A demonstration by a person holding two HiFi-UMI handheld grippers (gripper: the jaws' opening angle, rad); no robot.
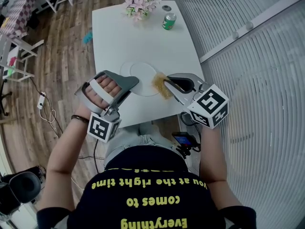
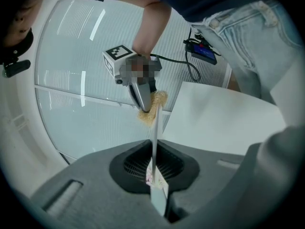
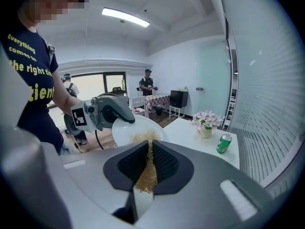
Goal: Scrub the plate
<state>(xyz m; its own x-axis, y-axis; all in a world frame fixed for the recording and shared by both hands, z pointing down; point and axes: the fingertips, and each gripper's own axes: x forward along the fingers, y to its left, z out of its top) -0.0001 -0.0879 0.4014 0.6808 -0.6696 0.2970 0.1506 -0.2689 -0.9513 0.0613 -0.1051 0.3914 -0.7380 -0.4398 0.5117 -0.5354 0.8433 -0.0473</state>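
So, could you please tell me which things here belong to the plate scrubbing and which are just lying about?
In use:
white plate, clamped in the left gripper
golden wire scourer, clamped in the right gripper

Lying about:
green drinks can
pot of pink flowers
Both stand at the far end of the white table.

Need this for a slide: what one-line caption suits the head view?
The left tongs grip a white plate while the right tongs press a golden scrubber to its edge, above a white table.
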